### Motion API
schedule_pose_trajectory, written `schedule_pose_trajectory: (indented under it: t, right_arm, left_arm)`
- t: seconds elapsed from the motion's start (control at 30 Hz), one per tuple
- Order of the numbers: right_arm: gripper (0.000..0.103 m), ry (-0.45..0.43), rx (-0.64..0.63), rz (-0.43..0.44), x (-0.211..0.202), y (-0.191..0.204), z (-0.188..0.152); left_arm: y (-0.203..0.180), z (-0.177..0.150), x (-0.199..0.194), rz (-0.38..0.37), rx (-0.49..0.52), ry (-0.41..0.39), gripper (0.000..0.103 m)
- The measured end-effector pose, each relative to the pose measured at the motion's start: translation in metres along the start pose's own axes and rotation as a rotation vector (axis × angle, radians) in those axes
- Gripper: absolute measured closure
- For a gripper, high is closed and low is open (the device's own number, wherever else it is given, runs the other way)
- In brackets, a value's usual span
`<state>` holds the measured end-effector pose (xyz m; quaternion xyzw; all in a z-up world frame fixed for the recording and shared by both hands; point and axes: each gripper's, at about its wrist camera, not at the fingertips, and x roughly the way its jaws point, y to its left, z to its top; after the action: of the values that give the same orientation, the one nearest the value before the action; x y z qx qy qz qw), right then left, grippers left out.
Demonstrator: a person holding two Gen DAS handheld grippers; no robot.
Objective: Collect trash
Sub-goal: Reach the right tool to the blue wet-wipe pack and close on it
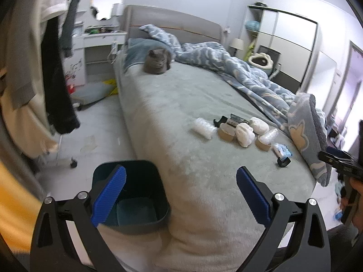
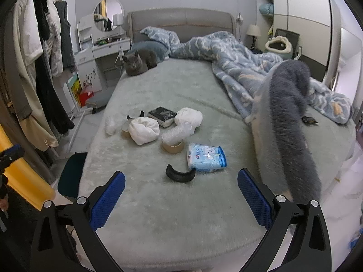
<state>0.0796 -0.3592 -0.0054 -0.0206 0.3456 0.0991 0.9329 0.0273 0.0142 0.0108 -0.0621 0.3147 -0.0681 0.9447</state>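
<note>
Trash lies in a cluster on the grey bed point(image 2: 181, 215): a black curved piece point(image 2: 180, 175), a blue tissue pack point(image 2: 206, 157), a cardboard ring stuffed with bubble wrap point(image 2: 173, 146), two white wads point(image 2: 145, 130), a black box point(image 2: 162, 114) and loose bubble wrap point(image 2: 112, 124). My right gripper point(image 2: 181, 176) is open just short of the black curved piece, holding nothing. My left gripper point(image 1: 180, 174) is open and empty over the bed's corner, beside a dark bin point(image 1: 133, 195) on the floor. The same cluster point(image 1: 244, 134) lies further along the bed, to the right.
A grey cat point(image 2: 138, 62) sits near the headboard. A blue patterned duvet point(image 2: 238, 68) and a thick grey blanket point(image 2: 288, 122) cover the bed's right side. Clothes hang on a rack point(image 2: 45, 56) at the left, with a dresser point(image 2: 106, 49) behind.
</note>
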Motion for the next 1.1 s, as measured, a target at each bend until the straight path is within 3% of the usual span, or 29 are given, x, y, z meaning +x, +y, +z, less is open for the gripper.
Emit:
schedule_pose_trajectory:
  t: [0.47, 0.8, 1.1]
  right_arm:
    - [0.003, 0.116, -0.032, -0.042, 0.089, -0.026, 0.015]
    - [0.003, 0.22, -0.009, -0.056, 0.134, -0.039, 0.023]
    - [0.004, 0.28, 0.031, -0.066, 0.16, -0.051, 0.018]
  left_arm:
    - [-0.016, 0.029, 0.079, -0.088, 0.209, 0.043, 0.005]
    - [-0.034, 0.045, 0.121, -0.217, 0.341, 0.05, 0.005]
    - [-0.028, 0.053, 0.163, -0.25, 0.33, 0.065, 0.005]
